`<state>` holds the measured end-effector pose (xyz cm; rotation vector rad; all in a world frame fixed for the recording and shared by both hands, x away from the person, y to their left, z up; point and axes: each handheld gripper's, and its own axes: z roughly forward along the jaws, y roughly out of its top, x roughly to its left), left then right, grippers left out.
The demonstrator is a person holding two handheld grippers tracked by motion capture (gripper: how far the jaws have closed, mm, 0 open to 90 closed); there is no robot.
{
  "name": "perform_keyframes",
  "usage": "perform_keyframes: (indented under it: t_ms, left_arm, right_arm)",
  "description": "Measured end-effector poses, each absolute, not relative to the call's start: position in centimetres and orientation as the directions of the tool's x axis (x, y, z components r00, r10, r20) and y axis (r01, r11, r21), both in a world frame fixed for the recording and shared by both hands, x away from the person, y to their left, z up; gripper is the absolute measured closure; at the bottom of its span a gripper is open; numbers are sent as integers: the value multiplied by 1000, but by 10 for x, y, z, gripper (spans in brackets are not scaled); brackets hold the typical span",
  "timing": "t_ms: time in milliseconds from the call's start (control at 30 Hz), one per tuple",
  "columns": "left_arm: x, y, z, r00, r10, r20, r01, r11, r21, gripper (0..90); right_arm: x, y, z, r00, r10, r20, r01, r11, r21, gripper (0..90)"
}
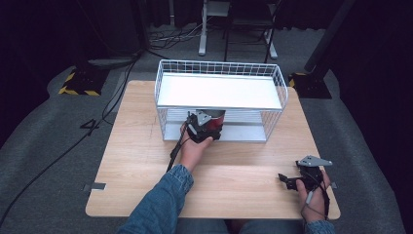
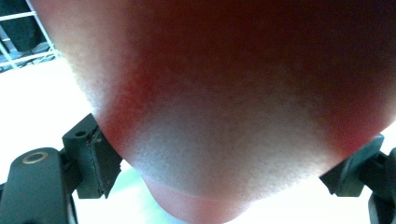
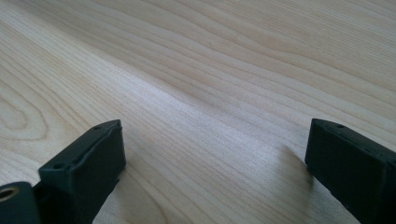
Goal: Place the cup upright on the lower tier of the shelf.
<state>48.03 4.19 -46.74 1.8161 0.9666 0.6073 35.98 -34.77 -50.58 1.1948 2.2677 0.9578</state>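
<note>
A dark red rounded container [image 1: 215, 121] sits at the front opening of the white wire rack's [image 1: 160, 97] lower level. My left gripper [image 1: 203, 127] is shut on it, with a hand behind it. In the left gripper view the red container [image 2: 233, 93] looms very close. Its blurred body is pressed between the two black pads [image 2: 100, 156] of my left gripper [image 2: 229, 161]. My right gripper [image 1: 288, 181] rests low over the table's front right corner, jaws wide apart. In the right gripper view my right gripper [image 3: 215, 154] has only bare wood between its fingers.
The wire rack stands at the back middle of the wooden table [image 1: 141, 161], and its white upper shelf [image 1: 219, 90] is bare. A cable [image 1: 174, 151] trails from the left gripper. Dark floor, cables and stand legs lie beyond the table.
</note>
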Motion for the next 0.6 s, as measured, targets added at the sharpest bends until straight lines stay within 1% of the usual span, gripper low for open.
perform_keyframes:
  t_ms: [133,200,233,300,333,367,400,467,567,600]
  left_arm:
    - [487,38,-468,549,835,-36,368,-203,907,156]
    - [493,35,-470,572,818,-58,365,-190,911,156]
    - [496,37,-470,588,809,-26,349,-224,910,156]
    - [500,39,-470,573,820,17,333,-252,908,156]
    - [498,34,-472,537,842,-50,363,-178,915,156]
    - [500,35,-473,555,831,-38,361,-200,911,156]
    - [500,35,-474,533,846,-32,371,-200,907,156]
    - [502,35,-477,519,855,10,361,-230,904,156]
    - [503,33,-482,513,858,-24,400,-214,891,156]
    - [504,32,-484,517,856,-30,399,-209,893,156]
  right_arm:
    - [360,-348,-506,-556,830,-33,555,401,729,52]
    - [360,-348,-506,-557,830,-34,554,402,729,52]
    - [360,-348,-506,-558,829,-34,554,402,729,52]
    - [360,-347,-506,-559,829,-33,554,403,728,52]
    - [360,-347,-506,-559,828,-33,554,403,728,52]
    - [360,-347,-506,-560,828,-33,554,403,728,52]
    - [360,-347,-506,-560,828,-33,553,404,729,52]
    - [360,-347,-506,-560,828,-33,553,404,729,52]
    - [359,-347,-506,-561,827,-33,553,404,729,52]
    - [359,-347,-506,-561,827,-33,553,405,729,52]
